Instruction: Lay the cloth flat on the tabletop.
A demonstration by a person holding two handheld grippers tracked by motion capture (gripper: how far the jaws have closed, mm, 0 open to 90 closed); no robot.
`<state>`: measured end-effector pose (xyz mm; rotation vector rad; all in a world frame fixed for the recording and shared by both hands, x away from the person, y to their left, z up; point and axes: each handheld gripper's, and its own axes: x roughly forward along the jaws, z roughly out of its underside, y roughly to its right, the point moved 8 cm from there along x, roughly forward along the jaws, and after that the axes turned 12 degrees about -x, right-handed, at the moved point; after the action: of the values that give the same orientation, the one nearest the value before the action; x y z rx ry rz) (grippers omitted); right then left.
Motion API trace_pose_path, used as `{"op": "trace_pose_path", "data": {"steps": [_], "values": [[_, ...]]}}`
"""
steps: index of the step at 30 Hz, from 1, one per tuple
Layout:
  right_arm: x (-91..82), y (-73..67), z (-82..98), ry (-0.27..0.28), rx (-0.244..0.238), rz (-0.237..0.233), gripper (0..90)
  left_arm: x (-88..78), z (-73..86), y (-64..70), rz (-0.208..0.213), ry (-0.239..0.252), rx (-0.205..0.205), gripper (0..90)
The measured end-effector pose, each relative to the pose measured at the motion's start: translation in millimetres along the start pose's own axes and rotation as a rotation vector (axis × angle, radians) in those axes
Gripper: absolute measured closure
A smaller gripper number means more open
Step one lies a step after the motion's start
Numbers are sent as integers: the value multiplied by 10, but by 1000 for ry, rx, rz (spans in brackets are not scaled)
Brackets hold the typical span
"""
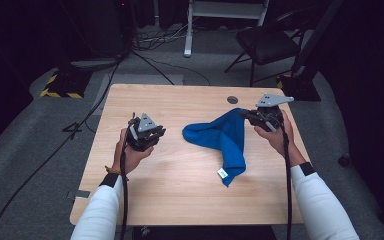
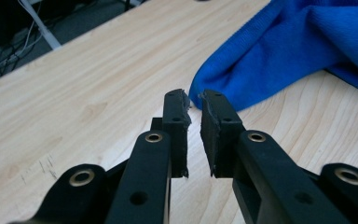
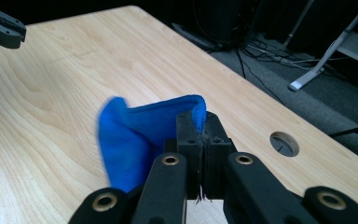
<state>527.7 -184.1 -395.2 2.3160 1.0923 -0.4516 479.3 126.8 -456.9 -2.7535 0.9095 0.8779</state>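
Hard to say how much of the soft blue terry cloth (image 3: 135,135) is actually caught, since the right gripper (image 3: 200,128) has its jaws pressed together on one edge and the pinched bit vanishes between the pads. That corner is lifted off the pale wood-grain tabletop (image 1: 180,180); the rest trails away from those jaws and ends in a small white tag (image 1: 222,173) near the front edge. The left gripper (image 2: 193,100) has jaws almost together, a thin gap, nothing in it, and the cloth's rounded fold sits just past their tips. A round cable hole (image 3: 284,143) lies beside the right jaws. Beyond the tabletop: grey carpet, loose cables, a black chair (image 1: 267,45), all pretty dark.
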Motion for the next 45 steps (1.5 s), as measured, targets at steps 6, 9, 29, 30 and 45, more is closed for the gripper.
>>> {"op": "trace_pose_path", "data": {"steps": [6,9,29,30,45], "values": [[-49,-4,35,-6,8,-2,886,145,-17,142,56,-24,-4,710],[5,-28,108,-32,6,-5,886,362,-26,257,63,-49,-13,592],[160,-28,510,-88,32,-22,884,1676,-11,313,1,-201,-200,293],[162,-26,525,-91,34,-22,884,1692,0,302,-3,-205,-202,293],[181,0,584,-81,45,-21,884,1739,-57,289,63,-184,-149,855]]}}
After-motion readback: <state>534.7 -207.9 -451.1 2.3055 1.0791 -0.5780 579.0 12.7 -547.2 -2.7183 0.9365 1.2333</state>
